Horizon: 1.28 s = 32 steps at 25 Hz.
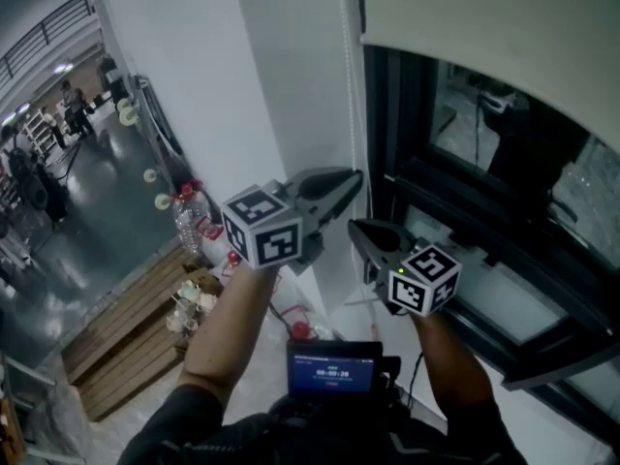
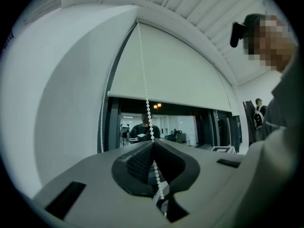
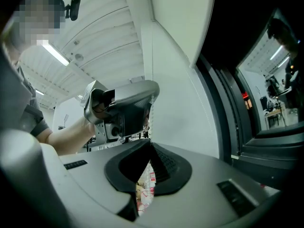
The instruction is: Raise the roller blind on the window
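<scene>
Currently, left gripper (image 1: 355, 175): sitting at mid-frame in the head view, its jaws clenching the bead chain (image 2: 144, 75), which is running straight through them.
Right gripper (image 1: 354, 227): lying just below the left one, its jaws pinching together on the same chain.
Roller blind (image 2: 175, 70): covering the upper part of the window (image 1: 504, 172), its lower edge hanging above dark glass.
Chain's place: hanging down the white wall (image 1: 291, 66) beside the window's left edge.

Roller blind (image 2: 175, 75) of matt cloth, bead chain (image 2: 142, 70) of glossy plastic, pallets (image 1: 126, 327) of rough wood.
</scene>
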{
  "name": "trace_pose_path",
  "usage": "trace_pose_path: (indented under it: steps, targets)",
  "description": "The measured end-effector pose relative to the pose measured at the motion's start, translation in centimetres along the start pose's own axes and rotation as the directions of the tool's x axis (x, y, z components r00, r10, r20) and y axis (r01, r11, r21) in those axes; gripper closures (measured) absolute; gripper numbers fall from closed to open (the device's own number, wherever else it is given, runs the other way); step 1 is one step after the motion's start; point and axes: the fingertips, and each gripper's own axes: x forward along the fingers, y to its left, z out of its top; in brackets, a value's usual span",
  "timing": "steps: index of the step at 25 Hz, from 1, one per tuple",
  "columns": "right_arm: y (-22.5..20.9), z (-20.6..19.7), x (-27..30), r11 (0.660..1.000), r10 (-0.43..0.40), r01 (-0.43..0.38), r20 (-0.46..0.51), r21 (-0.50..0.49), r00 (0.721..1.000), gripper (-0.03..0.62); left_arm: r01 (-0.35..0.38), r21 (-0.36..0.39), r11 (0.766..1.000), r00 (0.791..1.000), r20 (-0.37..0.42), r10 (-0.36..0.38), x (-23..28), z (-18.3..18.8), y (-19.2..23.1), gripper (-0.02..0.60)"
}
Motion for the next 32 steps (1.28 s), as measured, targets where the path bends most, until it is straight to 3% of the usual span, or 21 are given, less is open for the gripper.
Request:
trace_pose_path:
  steps: [8,32]
  targets:
    - [0.2,-0.2,-0.3,1.000,0.001,-0.001,0.001,0.005,1.000,0.591,0.006,-0.012,1.000,0.998,0.055,-0.006,-0.4,0.0,-0.2,0.579]
    - [-0.5,-5.0,-1.1,0.996,-0.036,0.043,-0.098,0.076,0.995,0.591,-0.013,-0.046,0.999,0.999,0.051,0.016,-0.7,-5.0,-0.8,0.580]
